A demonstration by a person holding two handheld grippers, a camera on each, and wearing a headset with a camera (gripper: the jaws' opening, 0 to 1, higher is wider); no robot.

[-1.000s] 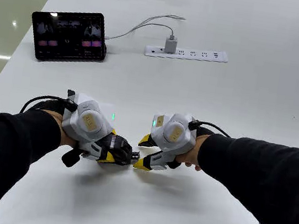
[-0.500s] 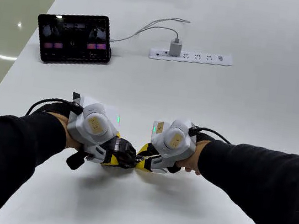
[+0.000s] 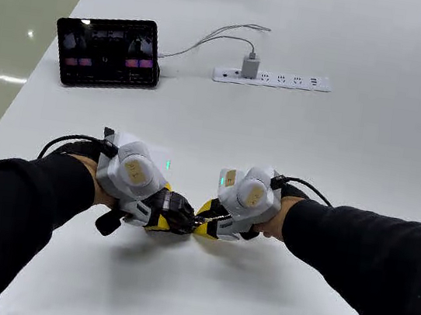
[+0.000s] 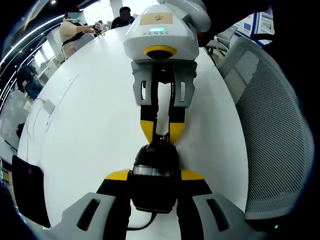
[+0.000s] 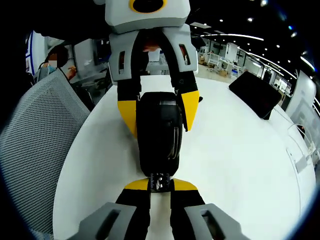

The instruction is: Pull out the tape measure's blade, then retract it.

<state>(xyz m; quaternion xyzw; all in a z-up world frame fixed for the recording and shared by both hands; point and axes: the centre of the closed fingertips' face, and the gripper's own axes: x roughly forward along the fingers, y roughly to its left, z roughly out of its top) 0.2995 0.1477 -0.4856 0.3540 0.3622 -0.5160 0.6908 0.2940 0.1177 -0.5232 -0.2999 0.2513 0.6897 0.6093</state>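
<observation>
The black tape measure hangs just above the white table, with my left gripper shut on its case. In the left gripper view the case sits between my yellow-tipped jaws. My right gripper faces it from the right, shut on the metal end hook of the blade. Its tips almost touch the case. Almost no blade shows between hook and case. In the left gripper view the right gripper comes in from the top.
A tablet lies at the back left. A power strip with a charger and cable lies behind the grippers. The table's front edge runs close below them. A grey mesh chair stands beside the table. People sit far off.
My right gripper has moved left toward the case. The short length of blade seen a second ago has gone back in. The camera has also shifted a little.
</observation>
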